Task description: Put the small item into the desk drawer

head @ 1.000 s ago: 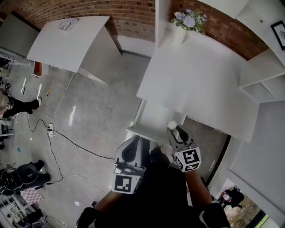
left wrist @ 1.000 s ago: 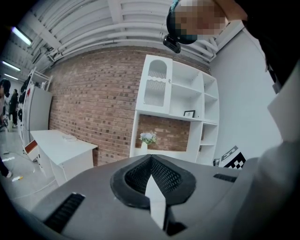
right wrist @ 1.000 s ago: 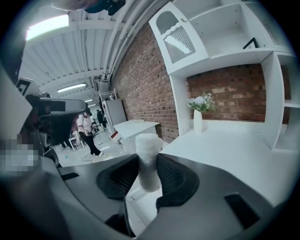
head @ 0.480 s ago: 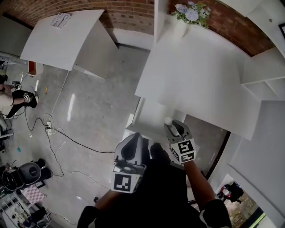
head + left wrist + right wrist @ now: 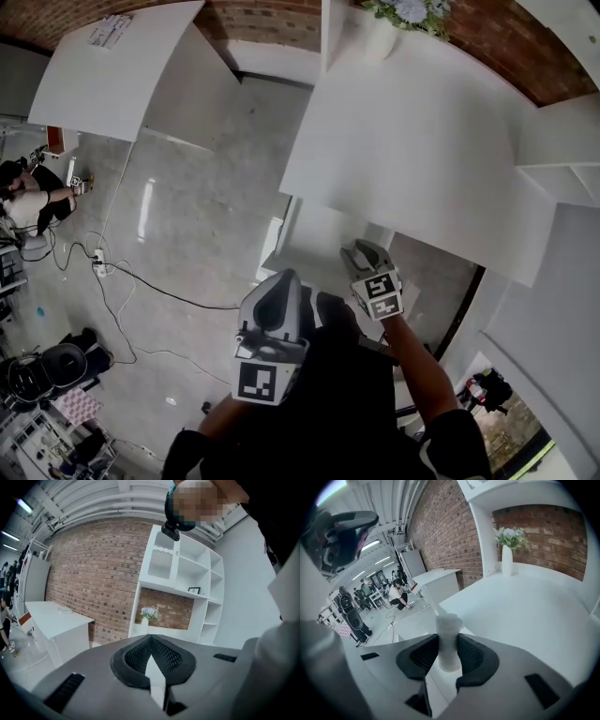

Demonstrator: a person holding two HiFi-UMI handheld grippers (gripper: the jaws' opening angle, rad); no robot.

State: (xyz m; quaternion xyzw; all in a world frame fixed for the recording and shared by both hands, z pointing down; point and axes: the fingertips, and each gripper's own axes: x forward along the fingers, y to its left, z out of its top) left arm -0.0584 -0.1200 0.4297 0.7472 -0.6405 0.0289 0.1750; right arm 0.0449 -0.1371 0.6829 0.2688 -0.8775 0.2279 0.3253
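My right gripper is shut on the small item, a white cylinder standing upright between the dark ribbed pads. It hangs over the open white drawer under the near edge of the white desk. From the head view the item itself is hidden behind the gripper. My left gripper is lower and to the left of the drawer, by my body. Its pads meet at the tips with nothing between them.
A white vase of flowers stands at the desk's far edge against the brick wall. A white shelf unit is on the right, a second white table at far left. Cables cross the floor, with people at the left edge.
My right gripper has carried the white item forward, closer to the desk edge above the drawer. The left gripper has hardly moved, and the head view has tilted a little.
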